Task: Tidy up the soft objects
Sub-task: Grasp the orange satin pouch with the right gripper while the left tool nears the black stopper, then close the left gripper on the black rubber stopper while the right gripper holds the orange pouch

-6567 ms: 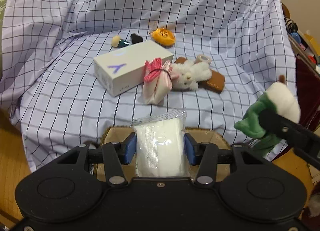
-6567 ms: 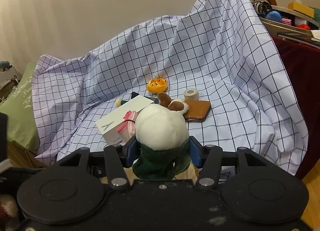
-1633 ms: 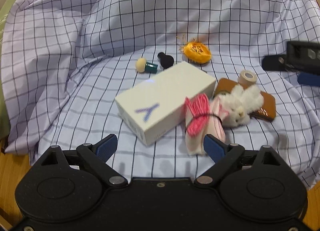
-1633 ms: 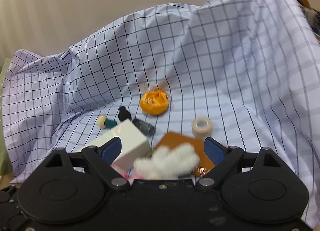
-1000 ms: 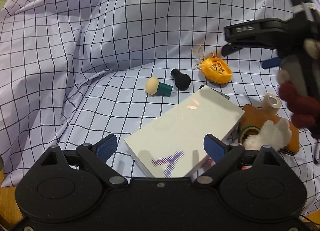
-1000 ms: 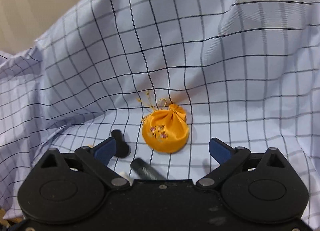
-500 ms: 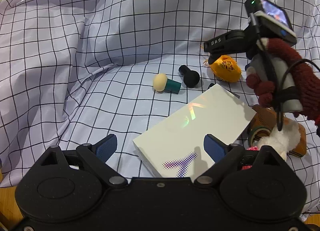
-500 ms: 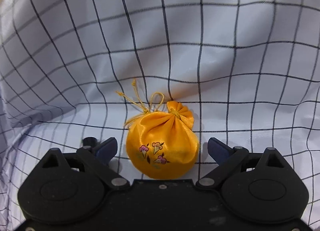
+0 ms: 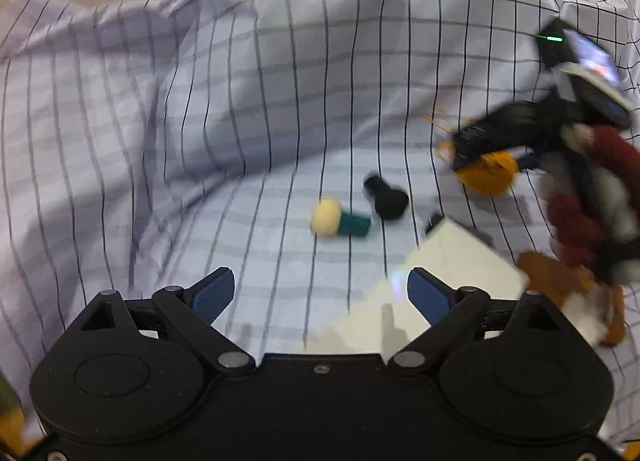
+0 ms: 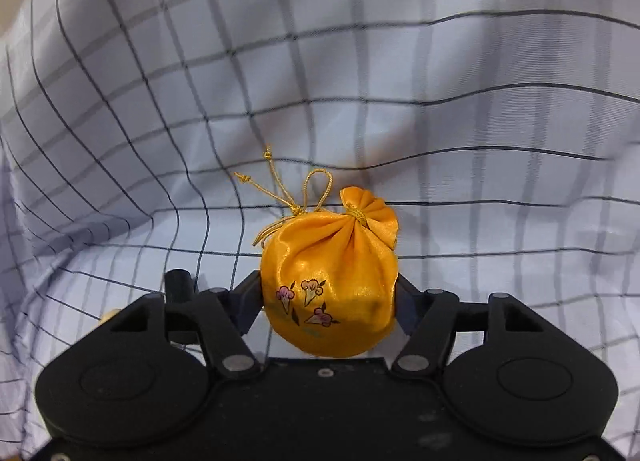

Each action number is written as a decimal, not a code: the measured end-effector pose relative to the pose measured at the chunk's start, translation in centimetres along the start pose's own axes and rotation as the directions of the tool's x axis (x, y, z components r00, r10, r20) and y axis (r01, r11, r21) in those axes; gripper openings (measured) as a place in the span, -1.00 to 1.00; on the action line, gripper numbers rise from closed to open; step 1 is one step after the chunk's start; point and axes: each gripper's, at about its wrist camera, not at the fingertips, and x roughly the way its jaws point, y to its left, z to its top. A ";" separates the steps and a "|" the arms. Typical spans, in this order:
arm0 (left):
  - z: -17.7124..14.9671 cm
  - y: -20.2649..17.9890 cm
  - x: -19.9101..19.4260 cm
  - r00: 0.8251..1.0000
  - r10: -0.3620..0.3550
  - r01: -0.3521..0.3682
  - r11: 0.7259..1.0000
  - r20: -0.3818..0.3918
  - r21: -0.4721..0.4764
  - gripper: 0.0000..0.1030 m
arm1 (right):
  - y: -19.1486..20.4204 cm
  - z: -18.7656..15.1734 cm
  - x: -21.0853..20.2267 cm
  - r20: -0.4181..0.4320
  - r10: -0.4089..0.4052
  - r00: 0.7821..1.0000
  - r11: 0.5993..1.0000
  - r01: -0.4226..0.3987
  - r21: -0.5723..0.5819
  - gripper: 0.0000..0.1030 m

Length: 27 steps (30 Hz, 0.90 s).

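My right gripper (image 10: 328,301) is shut on an orange satin drawstring pouch (image 10: 330,285) with small flower prints, at the back of the checked cloth (image 10: 440,141). In the left wrist view the same pouch (image 9: 486,177) shows at right under the right gripper (image 9: 480,149). My left gripper (image 9: 320,293) is open and empty above the cloth. A cream-headed green stamp-like piece (image 9: 338,219) and a black one (image 9: 386,197) lie ahead of it. A white box (image 9: 444,273) lies at right.
A brown wallet (image 9: 560,273) with a white plush partly on it lies at the far right, blurred. The checked cloth (image 9: 200,121) rises in folds at the back and left. The holder's dark red sleeve (image 9: 580,197) crosses the right side.
My right gripper has closed on the orange pouch, which was between its open fingers. My left gripper has moved forward and left; the white box now sits lower right in its view.
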 end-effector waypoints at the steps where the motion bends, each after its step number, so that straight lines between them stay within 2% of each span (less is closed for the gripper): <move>1: 0.8 -0.1 0.5 1.000 -0.001 0.001 1.000 0.014 0.022 0.75 | -0.7 -0.1 -1.0 0.010 0.011 1.000 1.000 -0.011 0.017 0.27; 6: 3.8 -1.1 3.9 0.996 -0.058 0.045 0.984 0.070 0.171 0.71 | -3.9 -1.3 -5.6 0.067 0.035 0.997 0.996 -0.040 0.075 0.27; 9: 4.3 -2.4 5.8 0.992 -0.102 0.074 0.950 0.077 0.303 0.59 | -5.3 -2.4 -8.4 0.100 0.041 0.994 0.996 -0.049 0.077 0.27; 12: 4.3 -3.4 8.1 0.991 -0.121 0.090 0.909 0.051 0.406 0.56 | -6.1 -3.6 -10.6 0.128 0.051 0.990 0.996 -0.059 0.064 0.27; 15: 4.7 -3.6 10.3 0.990 -0.141 0.129 0.904 -0.002 0.407 0.35 | -6.6 -4.5 -12.1 0.148 0.073 0.986 0.995 -0.082 0.060 0.27; 18: 5.1 -3.4 11.8 0.985 -0.162 0.171 0.912 -0.056 0.374 0.32 | -6.8 -5.1 -13.0 0.152 0.094 0.984 0.993 -0.105 0.062 0.27; 22: 4.9 -4.0 13.3 0.983 -0.158 0.184 0.899 -0.097 0.397 0.32 | -7.1 -5.4 -13.6 0.151 0.114 0.982 0.990 -0.126 0.070 0.27; 24: 4.7 -4.3 14.0 0.981 -0.152 0.188 0.894 -0.118 0.407 0.20 | -7.1 -5.7 -13.4 0.152 0.120 0.981 0.989 -0.132 0.072 0.27; 25: 4.7 -4.4 14.4 0.980 -0.152 0.192 0.891 -0.129 0.411 0.20 | -7.1 -5.8 -13.3 0.152 0.120 0.981 0.988 -0.133 0.073 0.27; 27: 4.9 -4.5 14.7 0.974 -0.179 0.220 0.889 -0.137 0.401 0.20 | -7.1 -5.9 -13.2 0.152 0.119 0.981 0.989 -0.132 0.074 0.28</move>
